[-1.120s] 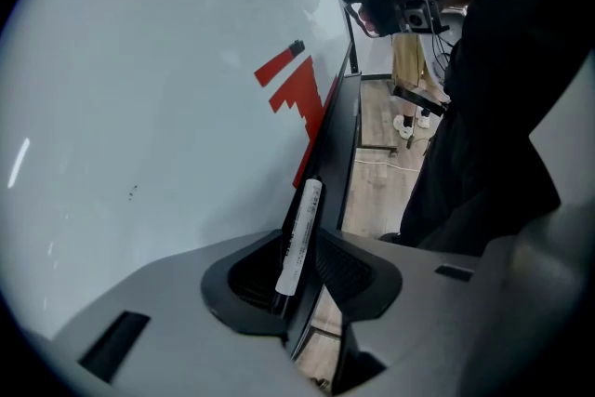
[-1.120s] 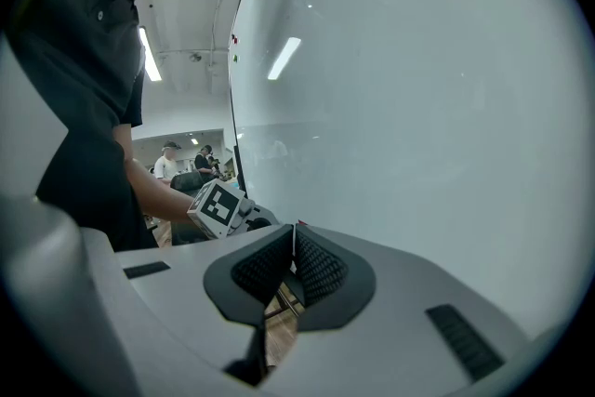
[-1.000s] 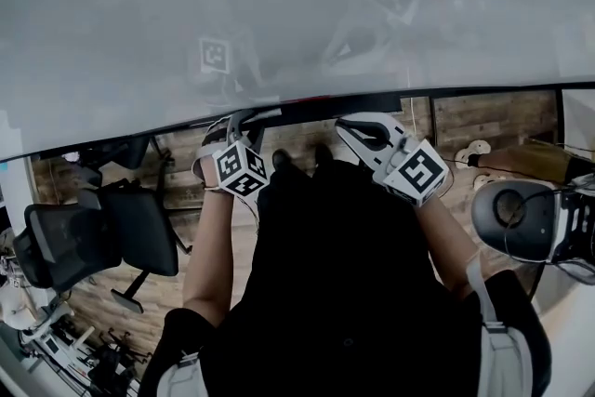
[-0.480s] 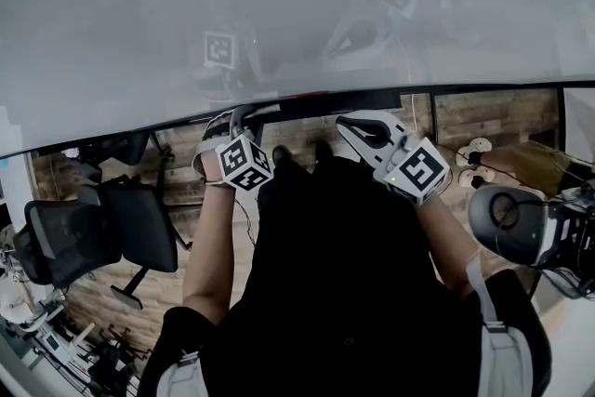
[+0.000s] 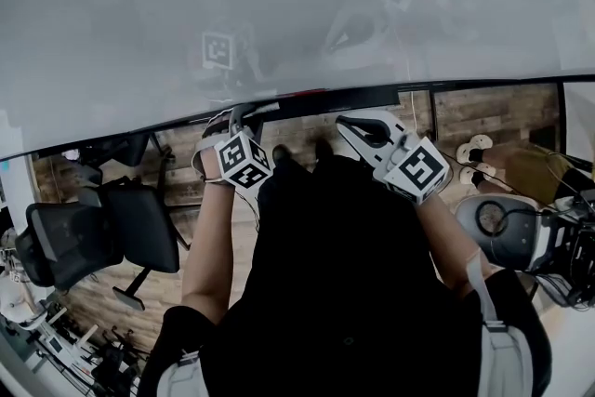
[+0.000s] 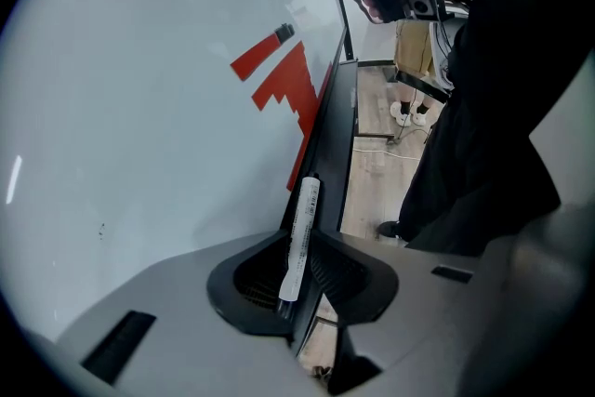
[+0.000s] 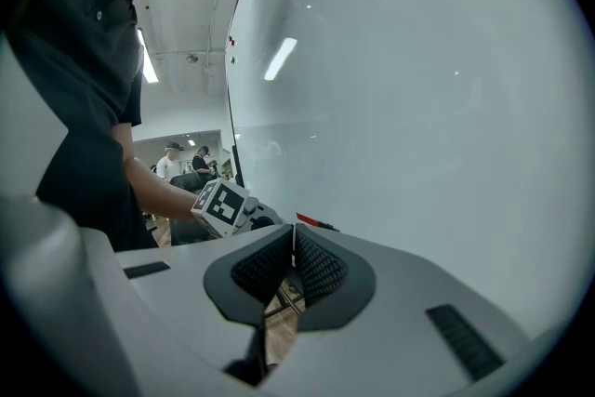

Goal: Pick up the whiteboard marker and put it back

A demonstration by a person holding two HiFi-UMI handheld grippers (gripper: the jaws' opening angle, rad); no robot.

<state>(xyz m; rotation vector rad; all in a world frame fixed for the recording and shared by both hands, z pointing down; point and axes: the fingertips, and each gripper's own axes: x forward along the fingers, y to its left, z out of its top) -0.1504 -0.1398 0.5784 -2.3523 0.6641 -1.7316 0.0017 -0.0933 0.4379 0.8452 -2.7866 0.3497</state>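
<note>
Left claw [image 6: 297, 244] is tipped down at the dark ledge [image 6: 337, 139] under the whiteboard [image 6: 139, 107]. Whiteboard marker [image 6: 303, 214], white-labelled, lies along the ledge against the board's lower edge. Its near end sits between the claw's pads. Jaws have just been closing. Pads are close on either side of the marker, not seen pressing it, so it is not gripped. Red stepped mark [image 6: 284, 84] is on the board beyond the marker's far end.

Right claw [image 7: 294, 242] is closed, pads together, nothing between. It is held right of the left one, close to the board face.

Office chair [image 5: 102, 237] on wooden floor [image 5: 493, 121], left.
</note>
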